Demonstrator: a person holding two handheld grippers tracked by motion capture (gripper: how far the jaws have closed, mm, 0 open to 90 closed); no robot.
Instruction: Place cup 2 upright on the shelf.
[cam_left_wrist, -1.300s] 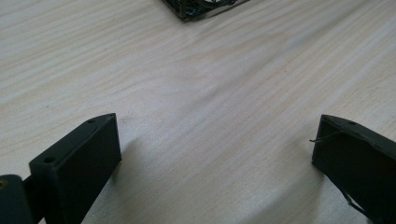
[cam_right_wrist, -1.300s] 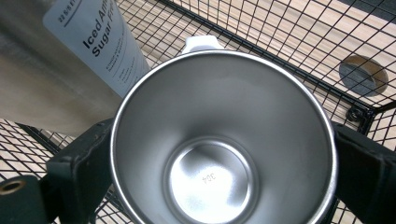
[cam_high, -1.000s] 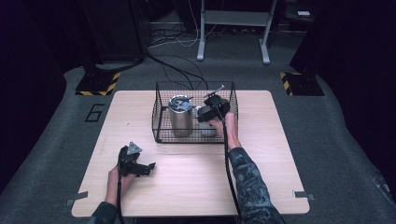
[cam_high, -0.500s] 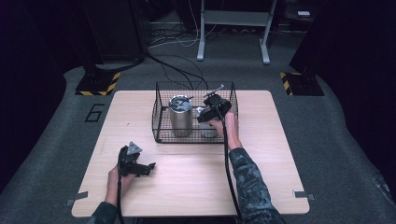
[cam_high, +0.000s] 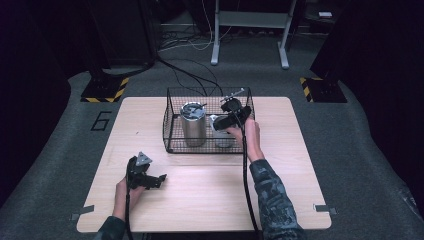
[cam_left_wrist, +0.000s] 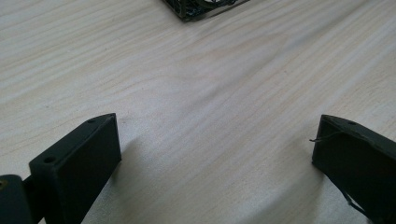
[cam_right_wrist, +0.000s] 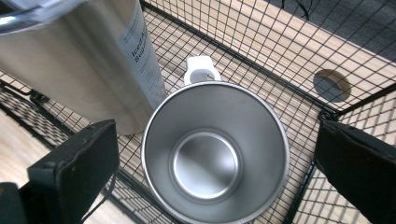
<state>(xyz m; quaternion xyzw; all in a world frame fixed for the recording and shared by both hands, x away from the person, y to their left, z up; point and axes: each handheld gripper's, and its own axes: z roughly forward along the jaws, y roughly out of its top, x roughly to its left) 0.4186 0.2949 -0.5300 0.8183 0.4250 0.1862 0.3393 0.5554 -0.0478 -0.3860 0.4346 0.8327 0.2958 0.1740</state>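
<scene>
Presently your right gripper (cam_right_wrist: 215, 158) hovers, jaws wide apart and empty, over the open steel cup (cam_right_wrist: 215, 154) inside the black wire basket (cam_right_wrist: 299, 70); your left gripper (cam_left_wrist: 215, 158) rests spread and empty on the pale wooden table (cam_left_wrist: 196, 93).

I looked hard from the older pictures to this one and I can find no real change. My right gripper (cam_high: 227, 119) sits at the same spot over the cup (cam_right_wrist: 215, 154) in the basket (cam_high: 172, 142), and if it slid at all, the slide is too small for me to tell from the high view. Its jaws are as wide apart as I can judge them to have been. My left gripper (cam_high: 156, 178) has not moved on the table (cam_high: 210, 200) in any way I can see. The cup and the big can (cam_high: 193, 125) beside it have not shifted either.
</scene>
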